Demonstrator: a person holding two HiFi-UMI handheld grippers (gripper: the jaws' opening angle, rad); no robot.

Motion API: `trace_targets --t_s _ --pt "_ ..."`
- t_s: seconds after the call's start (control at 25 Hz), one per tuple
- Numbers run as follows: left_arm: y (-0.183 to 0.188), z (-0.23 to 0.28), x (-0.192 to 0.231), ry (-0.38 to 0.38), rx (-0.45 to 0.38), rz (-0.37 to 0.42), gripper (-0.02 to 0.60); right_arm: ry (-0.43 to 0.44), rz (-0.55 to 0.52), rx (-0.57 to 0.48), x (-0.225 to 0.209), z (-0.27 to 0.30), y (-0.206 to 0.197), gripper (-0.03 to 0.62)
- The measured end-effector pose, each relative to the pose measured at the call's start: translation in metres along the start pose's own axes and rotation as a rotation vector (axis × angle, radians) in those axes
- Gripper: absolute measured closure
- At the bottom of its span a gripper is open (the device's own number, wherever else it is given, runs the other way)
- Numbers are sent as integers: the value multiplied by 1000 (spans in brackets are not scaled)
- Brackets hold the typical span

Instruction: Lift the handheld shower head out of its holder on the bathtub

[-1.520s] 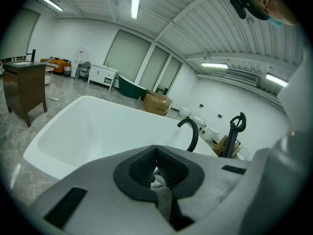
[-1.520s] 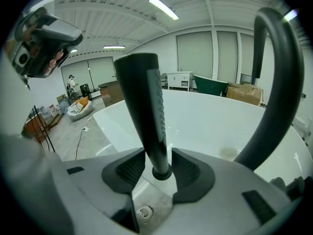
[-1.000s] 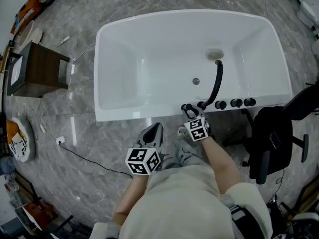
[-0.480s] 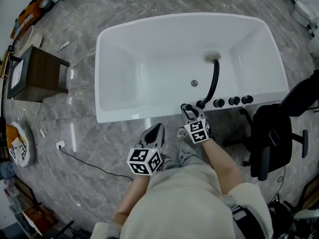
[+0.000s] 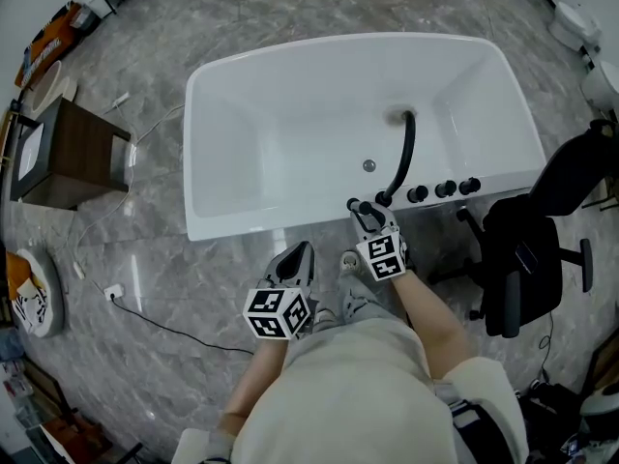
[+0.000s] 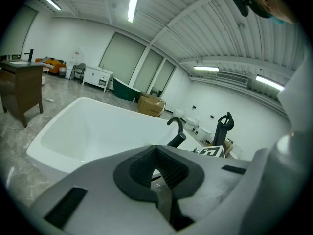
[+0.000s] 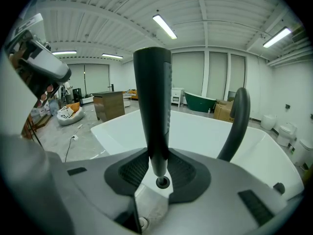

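Nearest to the camera on the head, the left gripper (image 5: 295, 263) hovers over the grey marble floor (image 5: 184, 278), in front of the tub. In the left gripper view (image 6: 157, 166) its two ribbed pads are pressed together and nothing is between them. Just to the right of it, the right gripper (image 5: 364, 217) reaches to the near rim of the white oval bathtub (image 5: 290, 222). In the right gripper view (image 7: 159, 173) its jaws are clamped on the black stick-shaped handheld shower head (image 7: 152, 111), which stands upright between the pads. The lower end of this handle, with a small round ring, shows just above the white rim, and I cannot tell if it is free from the holder. From above the shower head (image 5: 357, 207) is only a small dark shape at the tips of the gripper. Just behind it the black curved spout (image 5: 400, 159) arches over the basin, and three black round knobs (image 5: 443, 189) sit in a row on the rim to the right. Farther away, a black office chair (image 5: 527, 259) stands at the right of the tub and a dark brown wooden cabinet (image 5: 73, 138) at the left.
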State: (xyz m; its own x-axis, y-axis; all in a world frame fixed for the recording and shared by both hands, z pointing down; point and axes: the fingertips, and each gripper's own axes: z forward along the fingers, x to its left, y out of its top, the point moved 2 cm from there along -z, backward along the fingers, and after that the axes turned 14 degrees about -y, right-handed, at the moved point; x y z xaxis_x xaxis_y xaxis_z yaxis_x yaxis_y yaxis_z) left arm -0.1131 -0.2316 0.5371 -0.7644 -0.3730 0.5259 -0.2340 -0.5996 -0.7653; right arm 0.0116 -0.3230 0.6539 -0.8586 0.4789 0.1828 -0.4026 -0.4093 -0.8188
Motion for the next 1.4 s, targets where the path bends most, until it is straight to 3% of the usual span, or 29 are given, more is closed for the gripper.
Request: trace_targets --t_s 0.84,1.4 --pt "-28 -62 -27 -47 -25 32 561 -151 56 -138 1 -94 44 468" --pt "-55 -104 -46 -47 -48 31 561 -201 63 -245 9 -164 69 468"
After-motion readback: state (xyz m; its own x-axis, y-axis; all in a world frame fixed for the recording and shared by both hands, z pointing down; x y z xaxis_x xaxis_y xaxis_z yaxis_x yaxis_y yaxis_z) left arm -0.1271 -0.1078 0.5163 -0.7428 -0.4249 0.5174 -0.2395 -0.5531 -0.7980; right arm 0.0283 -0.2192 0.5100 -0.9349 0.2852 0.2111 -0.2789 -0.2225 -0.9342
